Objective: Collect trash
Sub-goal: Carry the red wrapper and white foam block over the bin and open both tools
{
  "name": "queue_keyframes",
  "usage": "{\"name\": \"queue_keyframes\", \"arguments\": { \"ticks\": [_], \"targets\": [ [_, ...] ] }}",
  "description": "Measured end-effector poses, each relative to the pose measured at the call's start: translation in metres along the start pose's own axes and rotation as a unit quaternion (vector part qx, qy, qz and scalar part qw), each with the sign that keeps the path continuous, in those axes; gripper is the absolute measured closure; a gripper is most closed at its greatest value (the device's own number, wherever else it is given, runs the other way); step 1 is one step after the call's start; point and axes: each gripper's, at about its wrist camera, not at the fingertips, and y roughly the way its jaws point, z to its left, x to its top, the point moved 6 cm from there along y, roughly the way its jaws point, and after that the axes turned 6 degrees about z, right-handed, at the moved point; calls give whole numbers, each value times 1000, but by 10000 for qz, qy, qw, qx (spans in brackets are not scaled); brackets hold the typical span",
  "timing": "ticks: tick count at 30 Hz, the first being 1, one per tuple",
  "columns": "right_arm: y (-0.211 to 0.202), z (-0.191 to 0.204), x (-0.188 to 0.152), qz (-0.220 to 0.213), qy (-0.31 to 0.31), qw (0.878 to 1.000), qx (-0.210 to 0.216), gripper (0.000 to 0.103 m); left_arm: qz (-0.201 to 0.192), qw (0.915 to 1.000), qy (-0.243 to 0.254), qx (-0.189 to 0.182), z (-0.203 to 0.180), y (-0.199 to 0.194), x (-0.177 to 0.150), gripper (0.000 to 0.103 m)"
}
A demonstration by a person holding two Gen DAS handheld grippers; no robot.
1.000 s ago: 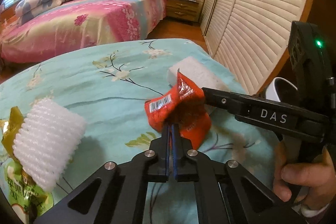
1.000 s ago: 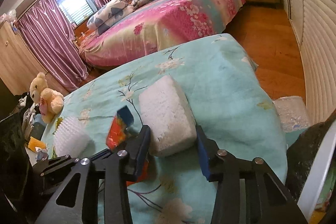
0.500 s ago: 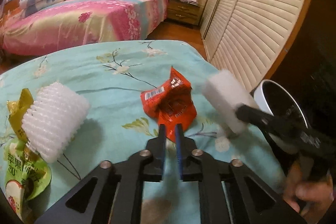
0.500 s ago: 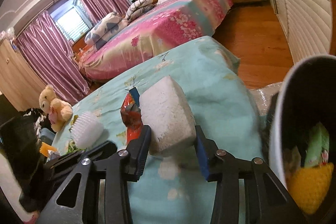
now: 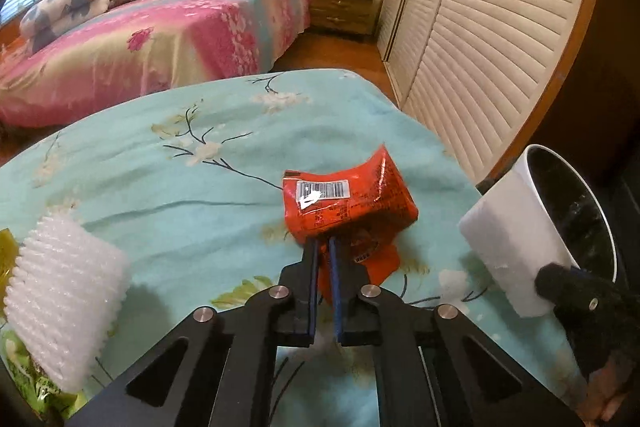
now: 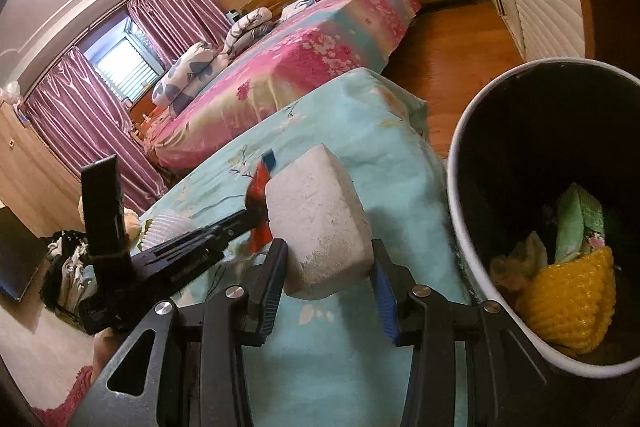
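Note:
An orange snack wrapper (image 5: pixel 348 203) with a barcode hangs just above the turquoise floral cloth (image 5: pixel 168 179). My left gripper (image 5: pixel 324 247) is closing on its lower edge, and the pads press the foil. In the right wrist view, my right gripper (image 6: pixel 329 255) is shut on a white foam block (image 6: pixel 320 223), held up beside the white bin (image 6: pixel 460 187). The left wrist view shows that block (image 5: pixel 508 247) against the bin's rim (image 5: pixel 536 163). The left gripper (image 6: pixel 256 215) and the wrapper (image 6: pixel 260 195) sit just left of the block.
A white foam net sleeve (image 5: pixel 64 307) lies on the cloth at the left, over a green packet (image 5: pixel 36 383). The bin holds a yellow foam net (image 6: pixel 572 299) and a green packet (image 6: pixel 580 223). A pink bed (image 5: pixel 160 39) and louvred wardrobe doors (image 5: pixel 480 47) stand beyond.
My right gripper lifted the foam block off the cloth and carried it right to the bin. The left jaws opened briefly, then closed again on the wrapper, which now shows its barcode side.

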Motion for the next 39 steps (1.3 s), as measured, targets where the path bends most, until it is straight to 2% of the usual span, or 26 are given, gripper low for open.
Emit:
{"name": "queue_keyframes", "arguments": {
  "ticks": [13, 18, 21, 22, 23, 25, 26, 30, 31, 32, 35, 39],
  "targets": [
    [-18, -2, -4, -188, 7, 9998, 23, 61, -283, 9991, -91, -308, -13, -46, -31, 103],
    [-25, -2, -9, -229, 24, 9997, 13, 61, -319, 9993, -60, -209, -14, -49, -32, 103],
    [-31, -1, -13, -253, 11, 9997, 22, 61, -260, 9994, -177, -151, -9, -44, -26, 99],
    [-32, -1, -14, -261, 17, 9997, 32, 61, -249, 9995, -186, -111, -8, -40, -23, 93],
    [-34, -2, -14, -267, 28, 9996, 32, 61, -217, 9996, -184, -95, -8, -37, -21, 83],
    [-35, -4, -15, -271, 43, 9996, 26, 61, -180, 9997, -174, -15, -5, -29, -15, 73],
    [-35, -6, -15, -270, 64, 9996, 23, 61, -167, 9997, -160, 17, -5, -25, -13, 72],
    [-36, -11, -16, -270, 133, 9995, 6, 61, 27, 9999, -98, 57, -8, -4, -5, 72],
    [-37, -12, -16, -276, 154, 9995, 3, 61, 131, 9999, -55, 45, -11, 3, -5, 83],
    [-37, -13, -15, -287, 168, 9994, 0, 61, 230, 9997, -29, 25, -13, 8, -5, 87],
    [-40, -15, -14, -330, 202, 9992, -3, 61, 136, 9999, 56, -68, -18, 6, -1, 94],
    [-43, -16, -13, -386, 213, 9990, -20, 61, -68, 9998, 158, -54, -22, -5, -1, 98]
  ]
}}
